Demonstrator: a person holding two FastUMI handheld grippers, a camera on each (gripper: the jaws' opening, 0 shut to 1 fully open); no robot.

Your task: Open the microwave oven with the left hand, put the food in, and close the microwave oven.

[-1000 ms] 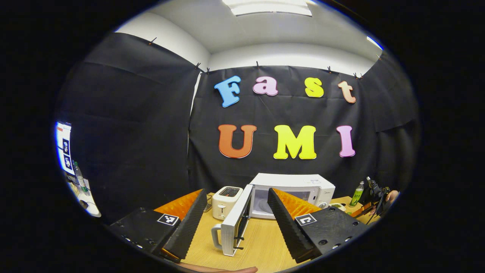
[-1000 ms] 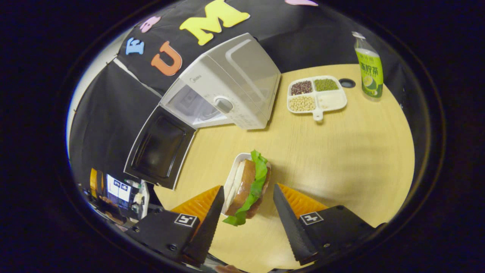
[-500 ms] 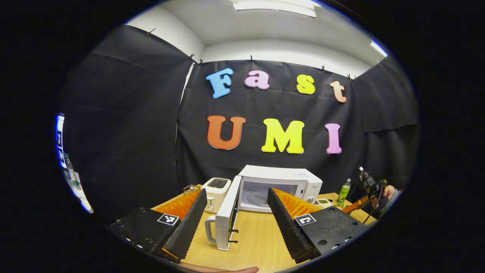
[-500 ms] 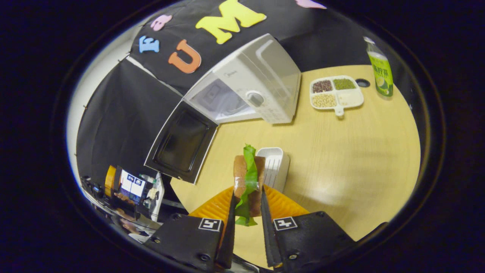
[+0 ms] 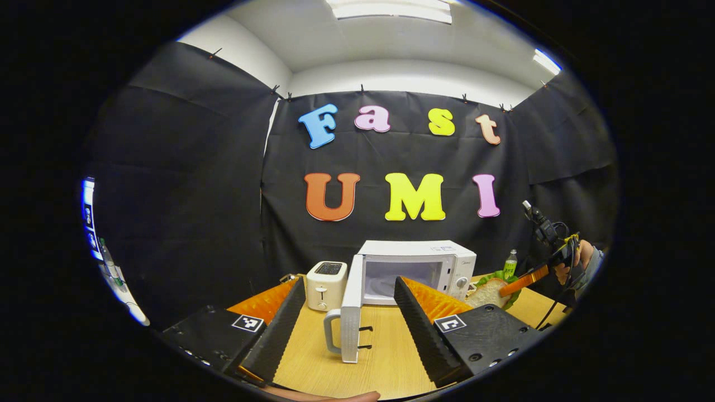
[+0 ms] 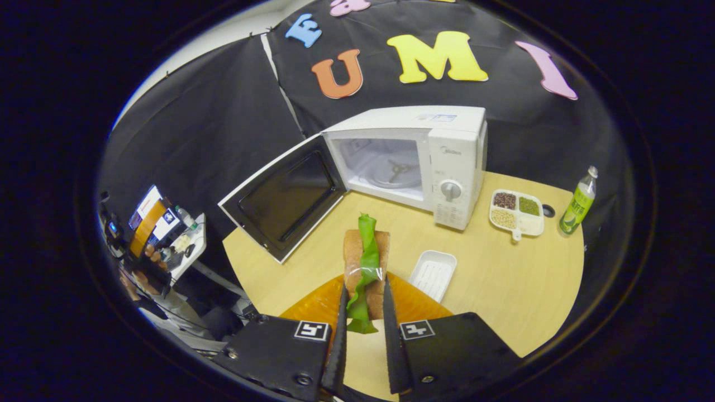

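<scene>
Since a moment ago the right tool [image 6: 362,310] has clamped the sandwich [image 6: 366,262], lifted it off the white tray [image 6: 433,273] at lower centre and turned toward the open microwave [image 6: 408,159] at upper centre, ready for loading, while the left tool [image 5: 346,318] hangs released.

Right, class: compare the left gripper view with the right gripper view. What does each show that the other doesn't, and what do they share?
Left gripper view alone: a toaster beside the microwave, and the door's handle. Right gripper view alone: a divided dish of beans, an empty white tray, and the turntable inside the cavity. Shared: the microwave with its door open, the sandwich held by the right gripper, the green bottle and the wooden table.
</scene>
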